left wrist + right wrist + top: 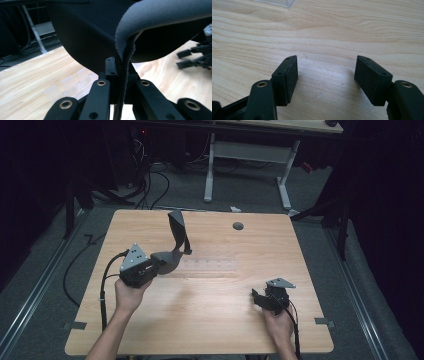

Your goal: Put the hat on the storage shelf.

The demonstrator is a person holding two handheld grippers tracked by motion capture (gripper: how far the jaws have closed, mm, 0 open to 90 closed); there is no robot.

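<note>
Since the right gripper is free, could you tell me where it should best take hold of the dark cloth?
Probably the raised end of the dark cloth, approached from the right. The left gripper is shut on its near edge, and that end stands curled above the table, so the open right gripper could likely close across its thin edge.

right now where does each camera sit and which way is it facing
High view: above the person's side, looking forward and down on the light wooden table; both forearms enter from below.
Left gripper view: on the left gripper, looking along jaws clamped on the dark grey fabric piece.
Right gripper view: on the right gripper, facing bare tabletop between parted jaws.
Shared: the high and left gripper views both show the fabric.
</note>
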